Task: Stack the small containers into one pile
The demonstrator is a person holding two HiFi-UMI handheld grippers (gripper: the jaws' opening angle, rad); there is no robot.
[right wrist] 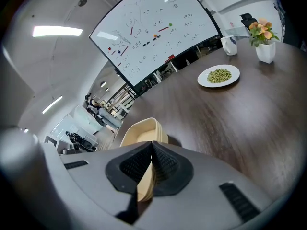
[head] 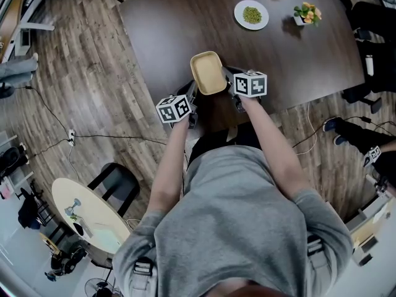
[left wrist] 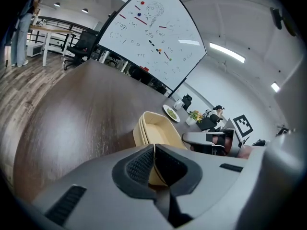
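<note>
Beige stacked containers on dark table, left tongs clenched on their rim, right tongs likewise

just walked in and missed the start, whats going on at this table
A person stands at the near edge of the dark table with a gripper in each hand. The left gripper and the right gripper are both shut on the rim of the beige containers, which are nested one inside another. A plate of green food and a flower pot stand farther back.
</note>
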